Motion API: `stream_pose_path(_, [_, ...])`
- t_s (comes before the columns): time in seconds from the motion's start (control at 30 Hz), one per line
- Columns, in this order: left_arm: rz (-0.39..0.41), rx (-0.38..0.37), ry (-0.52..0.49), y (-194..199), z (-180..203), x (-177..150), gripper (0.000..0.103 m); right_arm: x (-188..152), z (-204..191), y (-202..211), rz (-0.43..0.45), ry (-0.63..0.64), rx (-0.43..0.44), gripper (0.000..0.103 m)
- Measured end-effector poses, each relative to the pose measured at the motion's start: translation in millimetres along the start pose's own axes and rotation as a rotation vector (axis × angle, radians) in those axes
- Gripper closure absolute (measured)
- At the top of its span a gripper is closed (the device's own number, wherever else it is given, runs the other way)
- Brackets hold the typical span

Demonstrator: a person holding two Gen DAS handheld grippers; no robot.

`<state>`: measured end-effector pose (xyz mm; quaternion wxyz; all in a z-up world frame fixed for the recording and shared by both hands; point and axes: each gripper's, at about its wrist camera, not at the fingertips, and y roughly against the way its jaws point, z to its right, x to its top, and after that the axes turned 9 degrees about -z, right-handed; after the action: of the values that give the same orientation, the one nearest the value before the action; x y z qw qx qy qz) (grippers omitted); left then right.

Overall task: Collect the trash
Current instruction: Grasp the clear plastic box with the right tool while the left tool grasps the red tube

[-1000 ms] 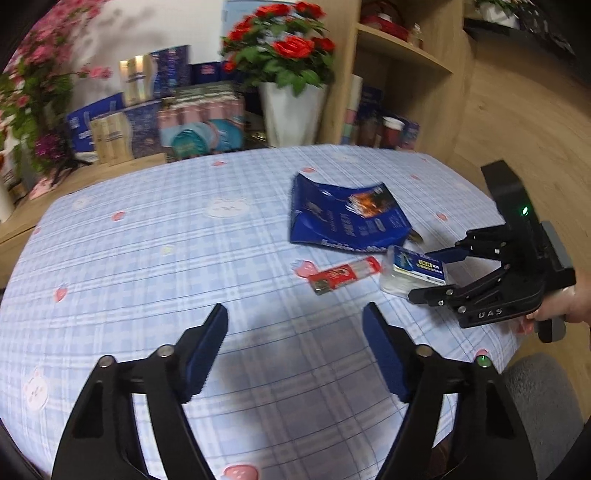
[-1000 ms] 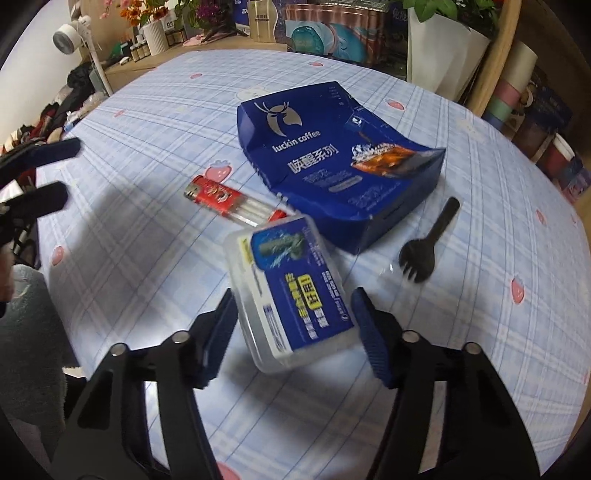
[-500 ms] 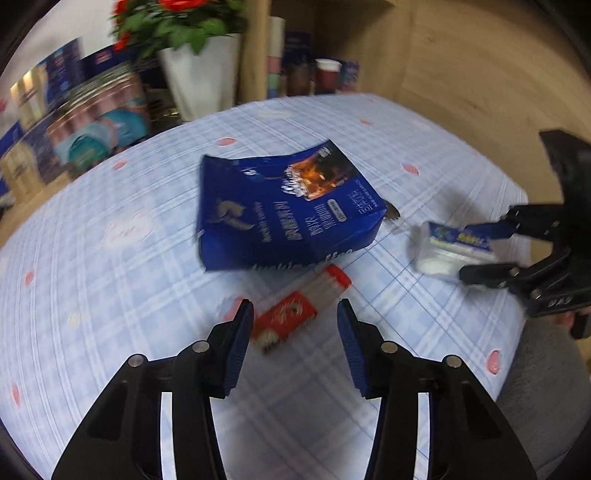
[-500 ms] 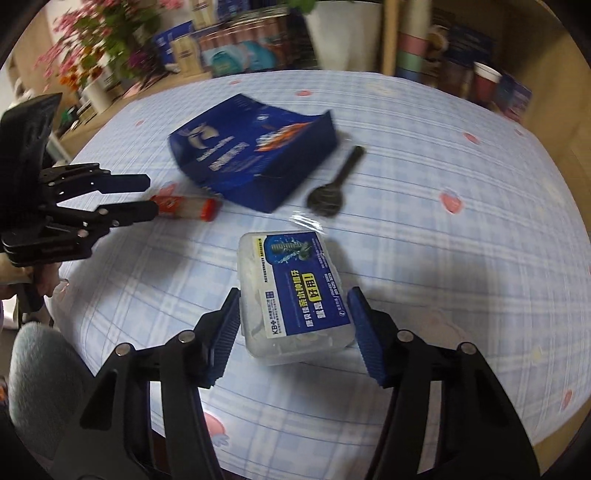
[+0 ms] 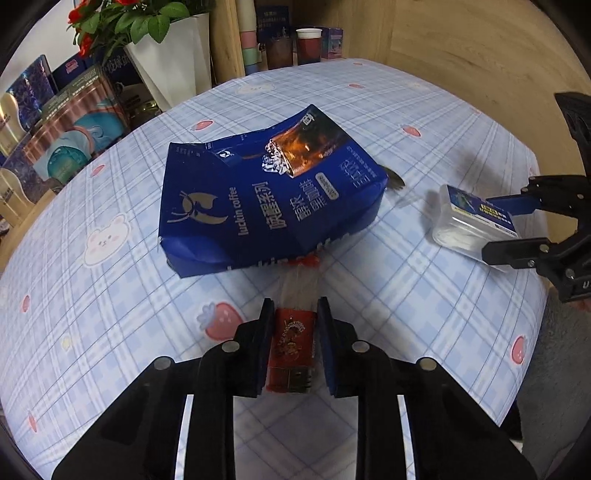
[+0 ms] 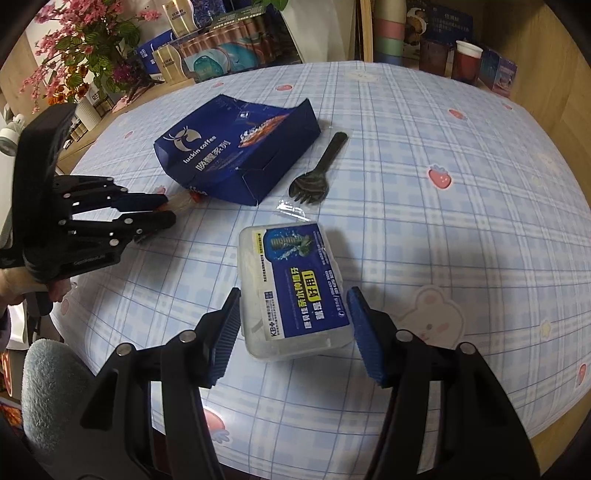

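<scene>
My left gripper (image 5: 293,314) is shut on a red snack wrapper (image 5: 291,341) lying on the checked tablecloth (image 5: 110,295), just in front of a blue luckin coffee bag (image 5: 269,199). My right gripper (image 6: 293,321) is open, its pads on either side of a clear plastic box with a blue label (image 6: 291,291), with a gap at the right pad. The box also shows in the left wrist view (image 5: 472,221). The left gripper shows in the right wrist view (image 6: 162,210). A black plastic fork (image 6: 317,173) lies beside the bag (image 6: 236,155).
A white flower pot (image 5: 170,62), gift boxes (image 5: 74,125) and paper cups (image 5: 308,44) stand beyond the table's far edge. A wooden shelf (image 6: 365,29) stands behind. A grey cushion (image 6: 51,373) sits below the table's near edge.
My left gripper moved forward to the red wrapper and shut on it. My right gripper stays open around the clear box, which has settled flatter on the table.
</scene>
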<state>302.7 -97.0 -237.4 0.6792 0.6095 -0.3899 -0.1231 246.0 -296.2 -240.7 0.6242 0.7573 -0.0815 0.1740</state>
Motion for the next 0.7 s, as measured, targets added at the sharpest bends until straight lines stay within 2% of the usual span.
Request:
stream_pose_path(0.3, [0.041, -0.007, 0.112, 16.8, -4.9, -28.5, 0.080, 8.7, -5.2, -15.4, -0.040, 0.002, -0.016, 0.045])
stream_pose_path(0.43, [0.069, -0.026, 0.154, 30.6, -8.6, -37.5, 0.080, 13.6, -8.5, -18.9, -0.032, 0.008, -0.035, 0.044])
stream_pose_path(0.57, [0.087, -0.021, 0.186, 41.3, -12.1, -44.9, 0.080, 15.9, -12.0, -20.3, -0.032, 0.033, -0.051, 0.047])
stream_pose_path(0.7, [0.125, -0.031, 0.220, 58.8, -12.2, -53.5, 0.081, 11.5, -16.2, -10.4, 0.012, 0.042, -0.060, 0.047])
